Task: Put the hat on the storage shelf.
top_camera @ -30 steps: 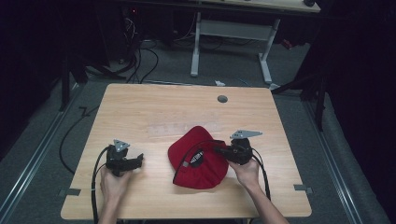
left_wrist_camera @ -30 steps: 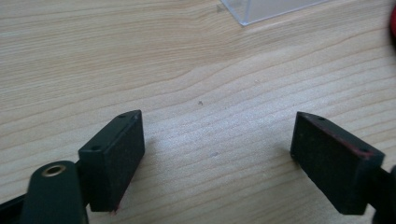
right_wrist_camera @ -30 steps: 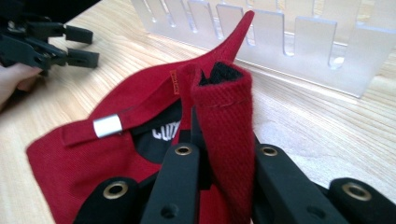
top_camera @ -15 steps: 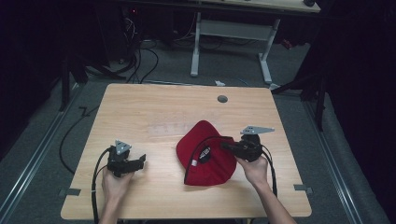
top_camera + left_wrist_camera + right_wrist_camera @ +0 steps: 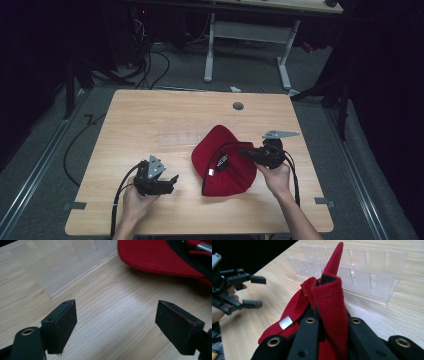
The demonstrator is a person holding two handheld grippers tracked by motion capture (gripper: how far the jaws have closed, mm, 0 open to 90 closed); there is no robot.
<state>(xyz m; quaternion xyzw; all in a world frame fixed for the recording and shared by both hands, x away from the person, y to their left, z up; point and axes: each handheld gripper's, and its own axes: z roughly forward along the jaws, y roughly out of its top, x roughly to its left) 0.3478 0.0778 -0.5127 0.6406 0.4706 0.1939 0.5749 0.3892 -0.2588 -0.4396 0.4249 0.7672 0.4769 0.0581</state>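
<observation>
We find no writing that we can read. Inside the red cap (image 5: 222,160) sits a small round label (image 5: 221,163) and a white tag (image 5: 286,322), and an orange tab (image 5: 303,290) shows at its seam, but any print on them is too small or blurred.

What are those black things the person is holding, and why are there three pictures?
They are hand-held claws: a person squeezes them to pinch things. One picture comes from a camera up high over the wooden table. The other two come from little cameras riding on each claw. The right claw is pinching a fold of the red cap; its own camera shows the red cloth squeezed between the black jaws. The left claw is open and holds nothing; its own picture shows bare wood between its jaws, with the cap a bit beyond. A see-through plastic rack with slots also stands on the table.
</observation>
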